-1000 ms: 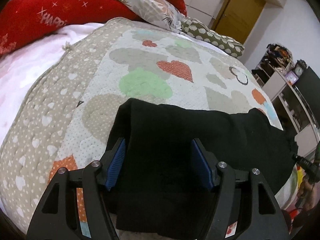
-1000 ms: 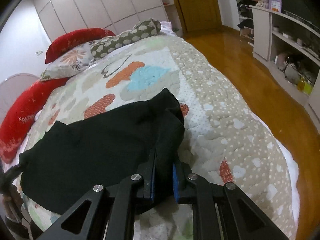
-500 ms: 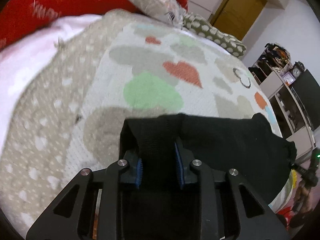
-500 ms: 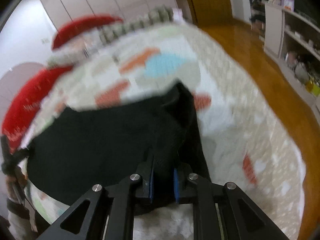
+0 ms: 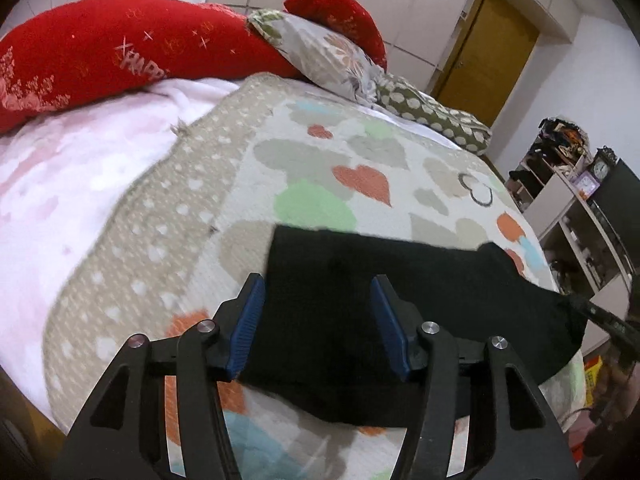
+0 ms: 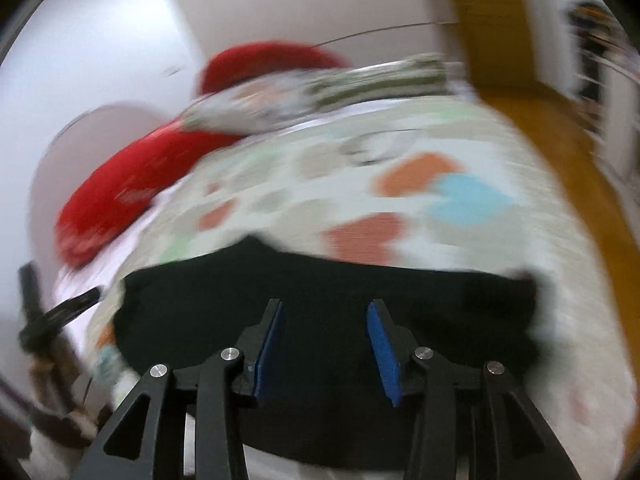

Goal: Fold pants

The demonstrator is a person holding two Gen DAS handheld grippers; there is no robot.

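on the heart quilt (image 5: 360,168) we've got the black pants (image 5: 360,320) folded into a flat slab; left gripper (image 5: 318,320) and right gripper (image 6: 326,344) both gape wide, holding nothing; maybe one more fold left.

Plenty of open quilt (image 5: 304,160) beyond the black pants (image 5: 360,300), so a claw could slide forward there. Red pillows (image 5: 120,48) and the floral pillow (image 5: 320,56) block the head of the bed, shelves (image 5: 576,216) crowd the right.
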